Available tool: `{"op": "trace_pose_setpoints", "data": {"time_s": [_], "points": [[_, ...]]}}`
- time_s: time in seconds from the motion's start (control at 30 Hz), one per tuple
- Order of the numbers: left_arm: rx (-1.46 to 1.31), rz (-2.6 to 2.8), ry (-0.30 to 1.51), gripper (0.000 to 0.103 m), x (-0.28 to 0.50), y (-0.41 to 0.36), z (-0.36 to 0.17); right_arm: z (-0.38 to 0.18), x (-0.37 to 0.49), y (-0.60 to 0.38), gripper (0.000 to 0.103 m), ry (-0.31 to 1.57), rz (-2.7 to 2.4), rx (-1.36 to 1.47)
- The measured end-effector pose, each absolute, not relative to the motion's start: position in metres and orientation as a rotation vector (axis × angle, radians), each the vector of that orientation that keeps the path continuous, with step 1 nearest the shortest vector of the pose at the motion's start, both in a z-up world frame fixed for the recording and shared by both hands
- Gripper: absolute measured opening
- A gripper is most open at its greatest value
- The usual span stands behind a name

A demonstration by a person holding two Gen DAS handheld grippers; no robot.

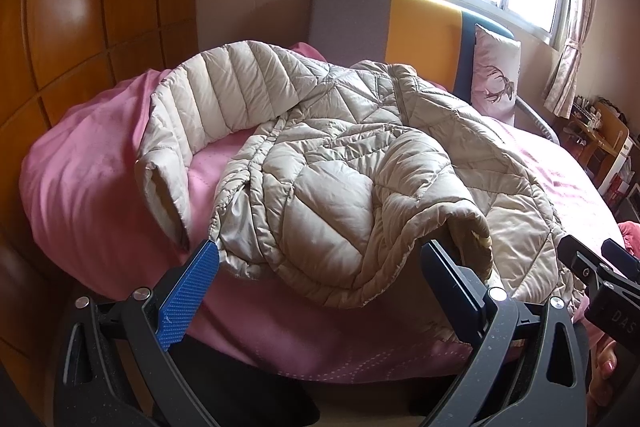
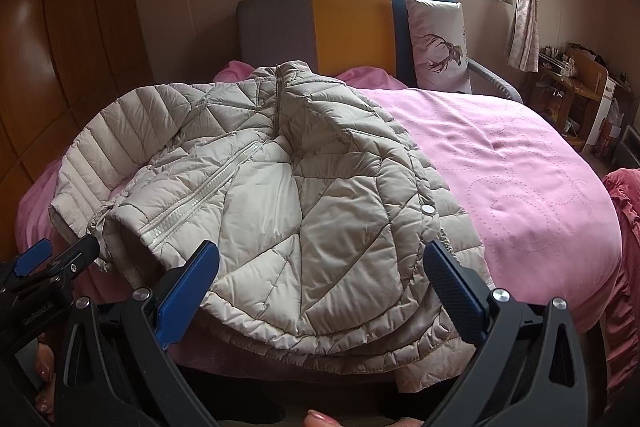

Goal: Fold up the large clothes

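A beige quilted puffer jacket [image 2: 304, 195] lies rumpled on a pink bedspread [image 2: 520, 179], toward the bed's left half, collar at twelve o'clock near the headboard [image 2: 352, 27], hem at six o'clock against the near edge. I read its long axis as running straight away from me. One sleeve [image 1: 188, 115] arcs out toward nine o'clock. My right gripper [image 2: 320, 287] hovers at the hem, jaws wide apart, holding nothing. My left gripper [image 1: 316, 283] sits likewise spread and empty at the hem's left part. Both look about equally near; the left is nearer the sleeve.
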State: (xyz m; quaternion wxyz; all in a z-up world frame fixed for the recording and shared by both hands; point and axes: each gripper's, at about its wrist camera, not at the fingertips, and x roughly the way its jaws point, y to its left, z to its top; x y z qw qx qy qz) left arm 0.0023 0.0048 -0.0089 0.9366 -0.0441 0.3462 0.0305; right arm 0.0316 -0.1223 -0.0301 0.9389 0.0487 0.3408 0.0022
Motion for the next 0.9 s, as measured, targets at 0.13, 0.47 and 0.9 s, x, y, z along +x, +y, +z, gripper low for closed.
{"op": "trace_pose_setpoints", "data": {"time_s": [0.13, 0.47, 0.9], "points": [[-0.089, 0.063, 0.709, 0.100, 0.0025, 0.0041, -0.0096, -0.0309, 0.0326, -0.1217, 0.101, 0.698, 0.006, 0.097], [-0.093, 0.063, 0.716, 0.100, 0.0036, 0.0041, -0.0113, -0.0319, 0.0334, -0.1211, 0.101, 0.705, 0.004, 0.094], [-0.099, 0.063, 0.729, 0.100, 0.0061, 0.0048, -0.0133, -0.0335, 0.0341, -0.1208, 0.101, 0.711, 0.007, 0.093]]}}
